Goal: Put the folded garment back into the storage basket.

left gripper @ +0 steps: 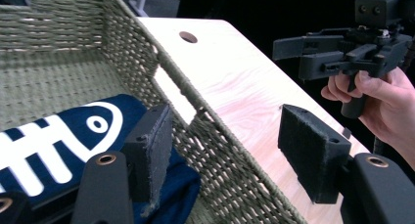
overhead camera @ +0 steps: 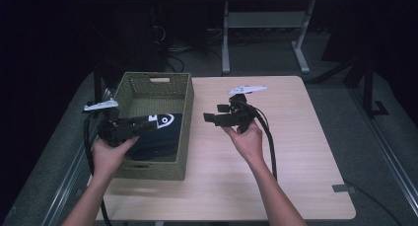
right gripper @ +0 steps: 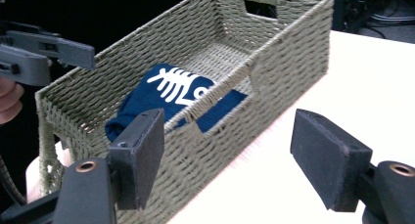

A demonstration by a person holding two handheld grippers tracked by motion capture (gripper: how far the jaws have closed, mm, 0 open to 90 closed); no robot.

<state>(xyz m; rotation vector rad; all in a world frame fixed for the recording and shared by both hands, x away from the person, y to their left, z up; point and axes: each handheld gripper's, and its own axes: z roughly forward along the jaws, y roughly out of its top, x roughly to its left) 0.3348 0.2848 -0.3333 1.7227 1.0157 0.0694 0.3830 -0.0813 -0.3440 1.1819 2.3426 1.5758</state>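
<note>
Holding my left gripper (left gripper: 230,155) wide open astride the basket (overhead camera: 185,107) wall, nothing gripped; folded navy cloth (left gripper: 73,136) beneath its inner jaw, perhaps touching. Right gripper (right gripper: 235,158) open, empty, beside the basket.

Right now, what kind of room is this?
Probably a lab or workshop for recording demonstrations: a light wooden table in a dark room, tangled black cables on the floor, and a person holding a black gripper beside a green woven basket.

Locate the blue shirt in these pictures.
The shirt lies folded inside the basket at the table's left in the high view, toward its near end, with the left claw over it.
</note>
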